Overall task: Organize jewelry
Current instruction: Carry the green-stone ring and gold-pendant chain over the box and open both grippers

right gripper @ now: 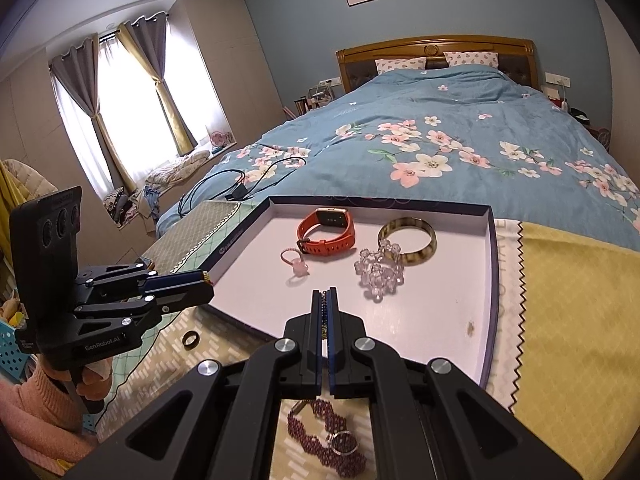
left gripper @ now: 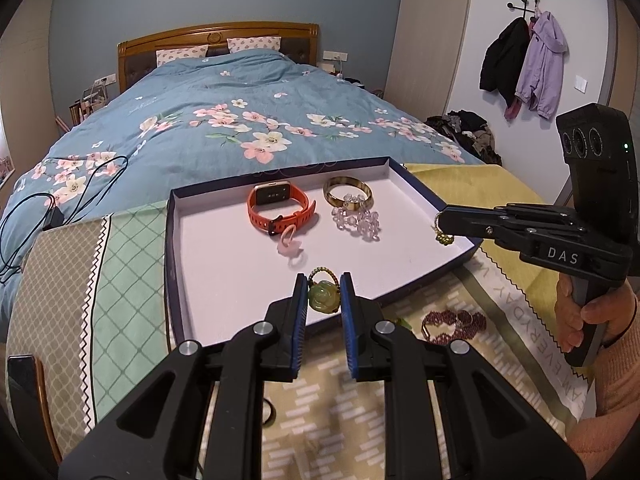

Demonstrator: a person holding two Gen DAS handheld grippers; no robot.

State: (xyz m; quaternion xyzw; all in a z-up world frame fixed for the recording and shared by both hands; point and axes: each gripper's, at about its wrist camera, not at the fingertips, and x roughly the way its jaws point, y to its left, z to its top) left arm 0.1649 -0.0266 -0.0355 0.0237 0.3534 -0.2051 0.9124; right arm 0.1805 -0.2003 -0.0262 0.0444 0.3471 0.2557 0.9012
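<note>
The left tool (left gripper: 324, 294) is closed on a green rose-shaped pendant (left gripper: 323, 300), its blue pads pressing the stone from both sides, with a small braided loop (left gripper: 320, 273) standing up just past the fingertips. The pendant hangs over the near edge of a shallow white-lined tray (left gripper: 224, 280).

The right tool (right gripper: 325, 300) is shut tight, a thin strand of small beads (right gripper: 323, 320) pinched between its pads. Seen from the left wrist, a yellowish-green cluster (left gripper: 443, 238) dangles under that tool's tip, over the tray's right side.

Ahead of the left tool, inside the tray, lie an orange watch (left gripper: 280, 206), a pink ring (left gripper: 289, 240) just in front of the watch, a gold-brown bangle (left gripper: 348, 196) and a clear bead bracelet (left gripper: 360, 220) touching the bangle.

Below the right tool, on the patterned cloth (right gripper: 560, 320), rest a dark red bead bracelet (right gripper: 320, 432) and a silver ring (right gripper: 344, 442) lying on it. A dark ring (right gripper: 190, 338) sits on the cloth under the left tool.
</note>
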